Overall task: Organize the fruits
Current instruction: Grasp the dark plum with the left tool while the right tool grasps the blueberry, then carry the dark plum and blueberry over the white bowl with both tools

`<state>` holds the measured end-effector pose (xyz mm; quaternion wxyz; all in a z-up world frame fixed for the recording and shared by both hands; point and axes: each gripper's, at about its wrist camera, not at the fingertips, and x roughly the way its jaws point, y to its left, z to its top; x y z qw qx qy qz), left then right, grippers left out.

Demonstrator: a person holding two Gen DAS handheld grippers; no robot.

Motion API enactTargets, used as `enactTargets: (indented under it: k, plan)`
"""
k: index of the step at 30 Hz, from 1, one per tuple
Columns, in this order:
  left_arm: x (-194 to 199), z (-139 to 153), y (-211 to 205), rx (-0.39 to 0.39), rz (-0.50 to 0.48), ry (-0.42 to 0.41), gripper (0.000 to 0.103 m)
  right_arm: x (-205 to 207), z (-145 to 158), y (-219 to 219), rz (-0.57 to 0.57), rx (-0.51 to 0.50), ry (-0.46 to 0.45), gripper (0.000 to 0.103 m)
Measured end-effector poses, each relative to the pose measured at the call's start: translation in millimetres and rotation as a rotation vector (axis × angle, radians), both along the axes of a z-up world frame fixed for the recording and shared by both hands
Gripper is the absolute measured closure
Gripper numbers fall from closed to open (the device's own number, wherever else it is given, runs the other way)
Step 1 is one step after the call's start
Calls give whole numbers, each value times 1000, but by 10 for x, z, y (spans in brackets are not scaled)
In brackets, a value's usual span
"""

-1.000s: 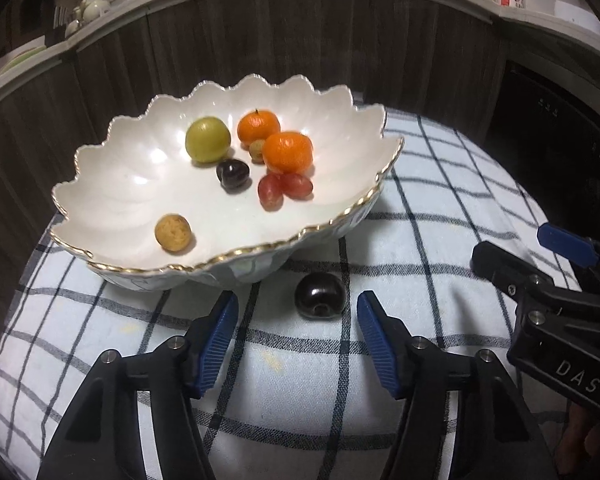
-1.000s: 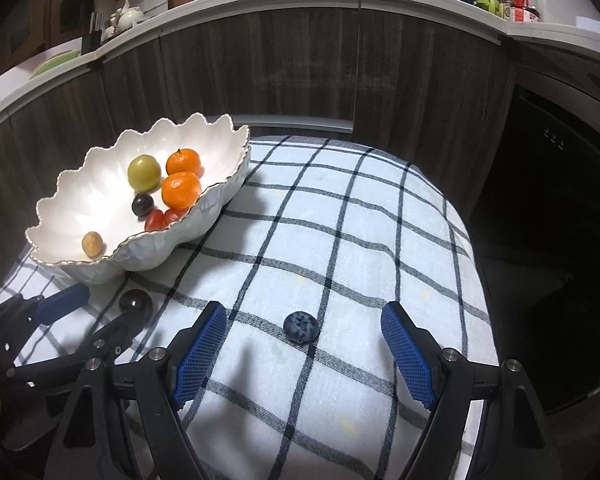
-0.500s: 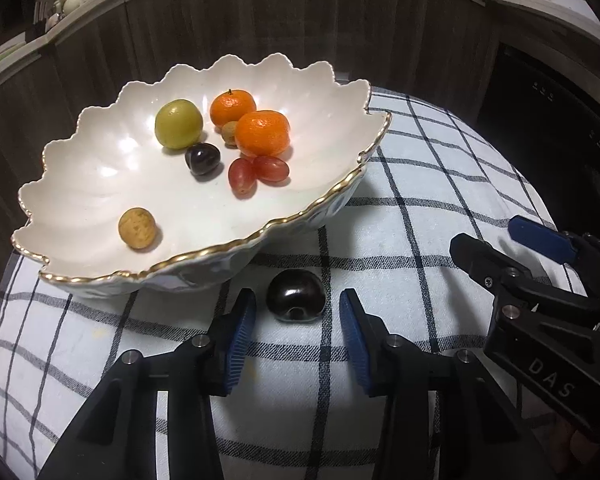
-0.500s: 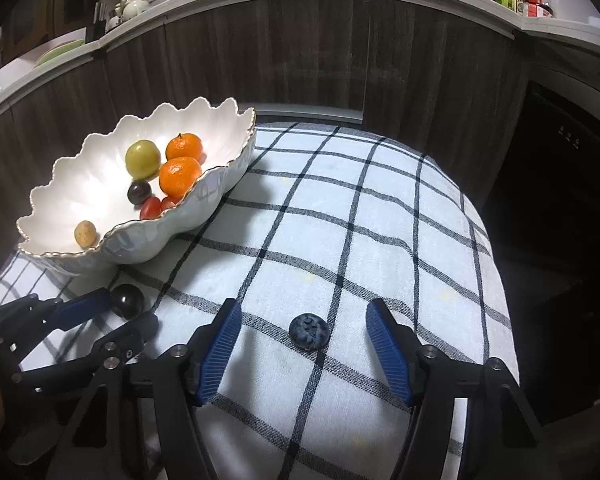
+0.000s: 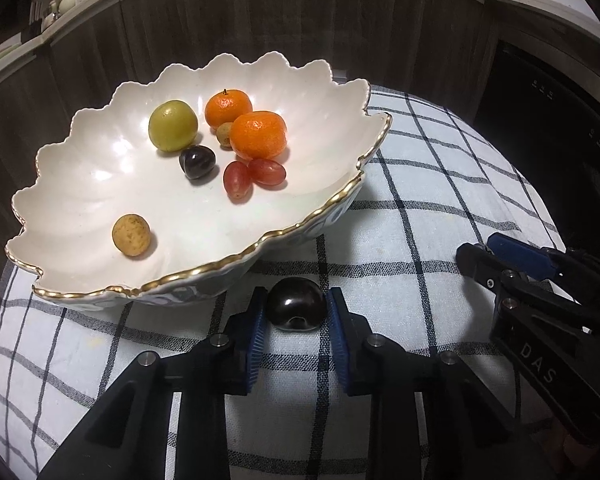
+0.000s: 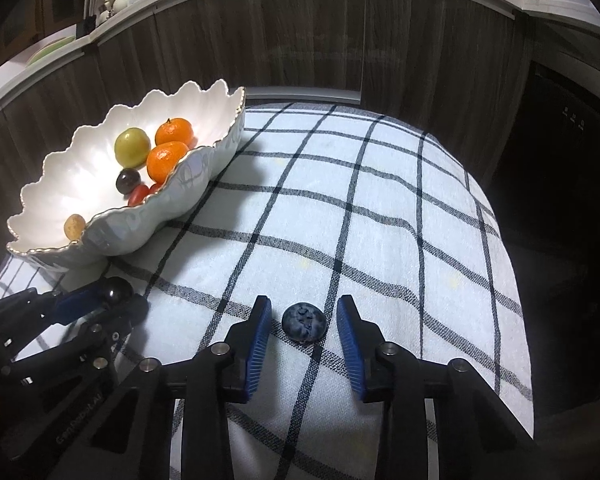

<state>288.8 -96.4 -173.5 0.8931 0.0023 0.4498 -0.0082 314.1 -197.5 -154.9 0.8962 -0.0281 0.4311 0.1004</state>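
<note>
Now the left gripper (image 5: 296, 314) is closing on a slick, soft cherry (image 5: 297, 309) beside the bowl (image 5: 204, 272); the right gripper (image 6: 304, 326) is narrowing around a delicate blueberry (image 6: 303, 323), not yet touching.

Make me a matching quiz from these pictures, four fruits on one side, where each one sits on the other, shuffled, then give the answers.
Column one:
1. dark cherry
2. blueberry
3. green fruit
4. tan round fruit

Column two:
A. in the bowl, alone near its front rim
B. on the cloth, gaps to the right gripper's pads
C. in the bowl, beside the oranges
D. on the cloth, touched by the left gripper's pads

Pairs: 1-D, 2-B, 3-C, 4-A
</note>
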Motion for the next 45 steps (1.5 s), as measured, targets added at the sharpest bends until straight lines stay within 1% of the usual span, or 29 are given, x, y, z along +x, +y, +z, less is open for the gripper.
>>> enactTargets:
  k: [1, 3, 12, 17, 27, 45]
  plan:
    - [0, 2, -2, 2, -2, 1, 74, 2, -6, -2, -1, -1, 4, 76]
    - [-7, 6, -3, 3, -4, 1, 75, 1, -15, -9, -3, 1, 10, 79]
    - [-46, 10, -4, -2, -11, 7, 75, -42, 25, -12, -5, -2, 3, 79]
    - [-131, 39, -18, -6, -24, 8, 75, -101, 73, -11, -11, 1, 1, 79]
    - [-280, 231, 23, -5, -41, -18, 75, -281, 219, 11, -22, 7, -16, 79]
    - [-589, 666, 110, -13, -61, -89, 75, -625, 600, 33, -49, 25, -74, 79]
